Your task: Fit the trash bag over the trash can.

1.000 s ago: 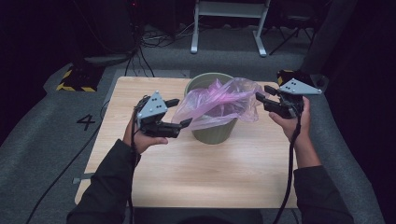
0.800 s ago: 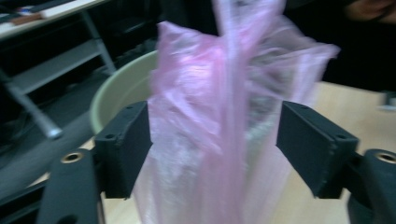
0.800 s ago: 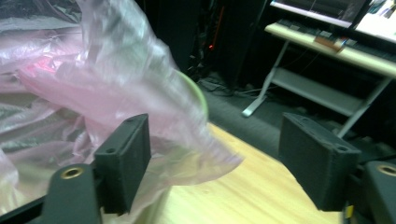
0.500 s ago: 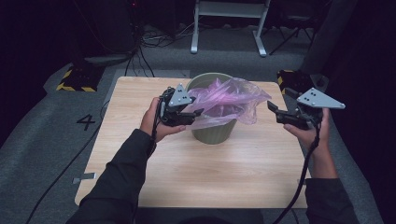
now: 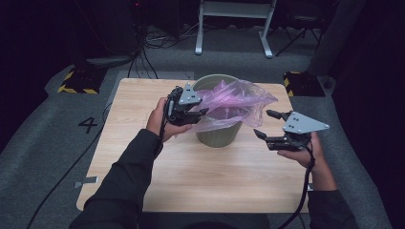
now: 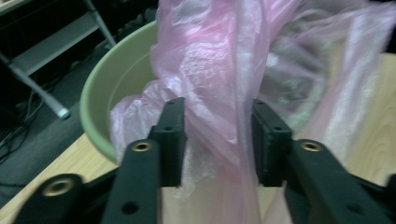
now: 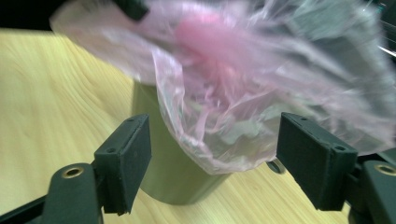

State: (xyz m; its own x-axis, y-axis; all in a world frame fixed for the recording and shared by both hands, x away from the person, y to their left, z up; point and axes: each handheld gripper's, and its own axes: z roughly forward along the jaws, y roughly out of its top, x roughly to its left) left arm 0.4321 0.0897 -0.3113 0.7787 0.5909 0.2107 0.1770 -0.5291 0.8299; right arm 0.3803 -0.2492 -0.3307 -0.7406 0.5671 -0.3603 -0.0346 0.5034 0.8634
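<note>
Reaching in from the left of the high view, the left gripper [image 5: 203, 113] sits at the near-left rim of the green bin [image 5: 217, 136], held in the person's left hand [image 5: 162, 121]. Its jaws have just been closing, and a fold of the pink plastic bag [image 5: 239, 102] runs between them. In the left gripper view the two black pads [image 6: 172, 140] stand a moderate way apart with the bag's [image 6: 210, 84] film bunched between them; the film lies against both pads, but whether they truly pinch it cannot be told. The bin's [image 6: 100, 102] pale green rim curves away behind and to the left of the jaws.

At the middle of the wooden table [image 5: 210, 186] the bin stands upright, and the bag sits in its mouth, billowing above the rim and spilling out toward the right.

Further right, the right gripper [image 5: 265, 125] is held in the right hand [image 5: 305, 152] near the bin's right side, apart from it. Its jaws stand wide with nothing gripped. In the right gripper view the loose, drooping edge of the bag [image 7: 224, 121] hangs ahead of the pads [image 7: 126, 158], short of touching either one, with the bin's [image 7: 173, 177] wall below it.
</note>
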